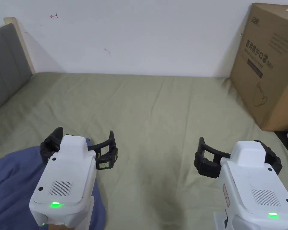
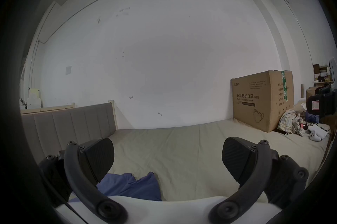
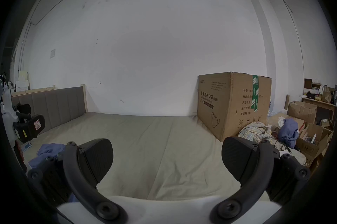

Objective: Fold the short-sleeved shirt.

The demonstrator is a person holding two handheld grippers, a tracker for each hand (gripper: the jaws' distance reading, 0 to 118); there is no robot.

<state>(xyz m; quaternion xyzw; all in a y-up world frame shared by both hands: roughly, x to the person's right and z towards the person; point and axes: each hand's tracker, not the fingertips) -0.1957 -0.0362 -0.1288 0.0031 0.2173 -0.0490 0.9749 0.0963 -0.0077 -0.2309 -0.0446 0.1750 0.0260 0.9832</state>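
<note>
A blue short-sleeved shirt (image 1: 11, 185) lies crumpled on the olive bed sheet (image 1: 158, 113) at the near left. My left gripper (image 1: 85, 135) hovers over the shirt's right edge, open and holding nothing. In the left gripper view the shirt (image 2: 131, 188) bunches just below the wide-apart jaws of the left gripper (image 2: 167, 157). My right gripper (image 1: 233, 146) hangs open over bare sheet at the near right, well away from the shirt. The right gripper view has the right gripper (image 3: 166, 157) open, with the shirt (image 3: 47, 151) and the left gripper (image 3: 27, 126) off to the left.
A large cardboard box (image 1: 269, 66) stands on the bed's far right corner against the white wall. A grey padded headboard (image 1: 5, 63) runs along the left. A heap of checked and blue clothes (image 3: 255, 131) and open boxes sit beyond the bed's right edge.
</note>
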